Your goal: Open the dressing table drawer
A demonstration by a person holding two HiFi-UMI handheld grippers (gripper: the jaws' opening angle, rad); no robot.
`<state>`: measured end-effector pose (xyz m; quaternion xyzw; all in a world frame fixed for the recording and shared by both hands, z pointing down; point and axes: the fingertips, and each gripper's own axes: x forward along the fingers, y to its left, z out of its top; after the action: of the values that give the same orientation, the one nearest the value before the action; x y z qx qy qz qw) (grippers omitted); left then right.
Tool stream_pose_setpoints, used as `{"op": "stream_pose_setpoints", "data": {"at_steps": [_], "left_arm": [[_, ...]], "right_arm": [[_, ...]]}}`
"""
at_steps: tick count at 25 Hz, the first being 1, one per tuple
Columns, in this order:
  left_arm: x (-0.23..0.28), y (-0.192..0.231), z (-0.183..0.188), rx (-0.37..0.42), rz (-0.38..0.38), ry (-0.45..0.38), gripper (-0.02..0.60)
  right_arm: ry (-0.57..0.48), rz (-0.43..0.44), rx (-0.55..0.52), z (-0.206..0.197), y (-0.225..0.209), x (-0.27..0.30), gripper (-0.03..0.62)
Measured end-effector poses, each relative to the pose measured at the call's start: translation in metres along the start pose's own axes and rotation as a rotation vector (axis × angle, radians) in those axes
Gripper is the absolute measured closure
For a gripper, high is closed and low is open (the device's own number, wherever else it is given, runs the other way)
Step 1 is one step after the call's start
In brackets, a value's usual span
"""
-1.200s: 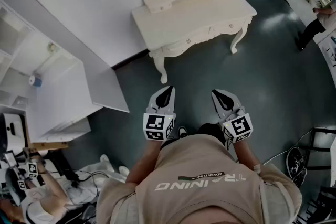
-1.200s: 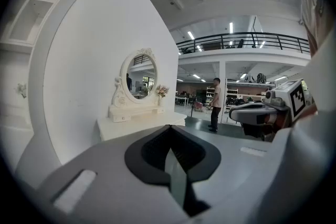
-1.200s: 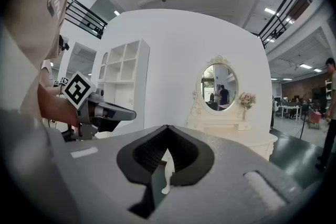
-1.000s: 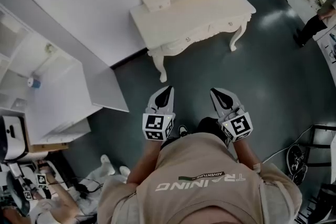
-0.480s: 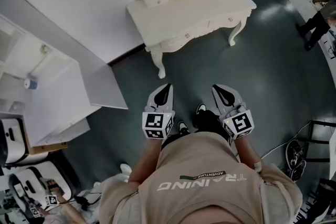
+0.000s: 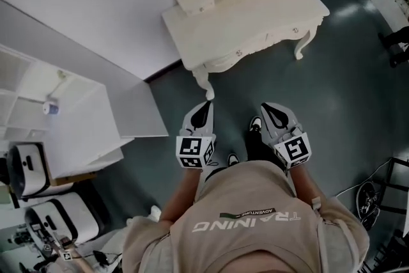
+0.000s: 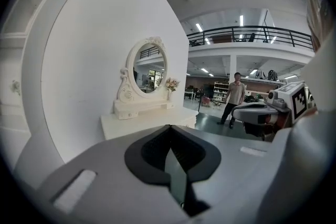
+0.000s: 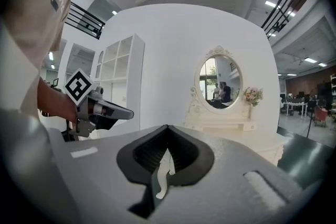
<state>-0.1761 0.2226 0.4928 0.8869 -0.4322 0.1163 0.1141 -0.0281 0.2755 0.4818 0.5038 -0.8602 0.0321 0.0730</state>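
The cream dressing table (image 6: 255,16) with its oval mirror (image 7: 148,68) stands against the white wall, at the top of the head view. Its front drawers are closed, with small knobs (image 6: 239,53) on them. The nearest carved leg (image 6: 208,87) is just ahead of my left gripper (image 6: 206,105). That gripper is shut and empty, pointing at the table from a short way off. My right gripper (image 6: 264,107) is beside it, also shut with nothing in it. In the left gripper view the jaws (image 7: 169,129) meet below the table top (image 7: 147,119). In the right gripper view the tips (image 8: 168,128) are together.
A white open shelf unit (image 6: 57,118) and a slanted white panel (image 6: 137,115) stand at the left. A person (image 7: 233,98) stands far off across the dark floor. White devices (image 6: 57,217) lie at lower left, and a cable and stand (image 6: 370,201) at lower right.
The person has stepped toward the dressing table, which now sits nearer and further right in the head view. Both grippers moved forward with the body and stayed shut.
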Motion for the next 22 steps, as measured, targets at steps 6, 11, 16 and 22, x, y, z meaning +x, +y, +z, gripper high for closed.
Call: {"op": "stream_pose_setpoints", "data": {"at_steps": [6, 11, 16, 22], "left_arm": [[0.054, 0.012, 0.032, 0.033, 0.029, 0.0, 0.563], [0.097, 0.013, 0.056, 0.038, 0.048, 0.002, 0.563], [0.128, 0.018, 0.06, -0.006, 0.095, 0.011, 0.563], [0.154, 0.019, 0.065, -0.027, 0.122, 0.017, 0.563]], "right_arm": [[-0.053, 0.017, 0.0, 0.012, -0.062, 0.046, 0.591], [-0.066, 0.052, 0.021, 0.02, -0.103, 0.072, 0.591], [-0.092, 0.116, -0.019, 0.036, -0.127, 0.09, 0.591], [-0.07, 0.144, 0.006, 0.028, -0.152, 0.104, 0.591]]}}
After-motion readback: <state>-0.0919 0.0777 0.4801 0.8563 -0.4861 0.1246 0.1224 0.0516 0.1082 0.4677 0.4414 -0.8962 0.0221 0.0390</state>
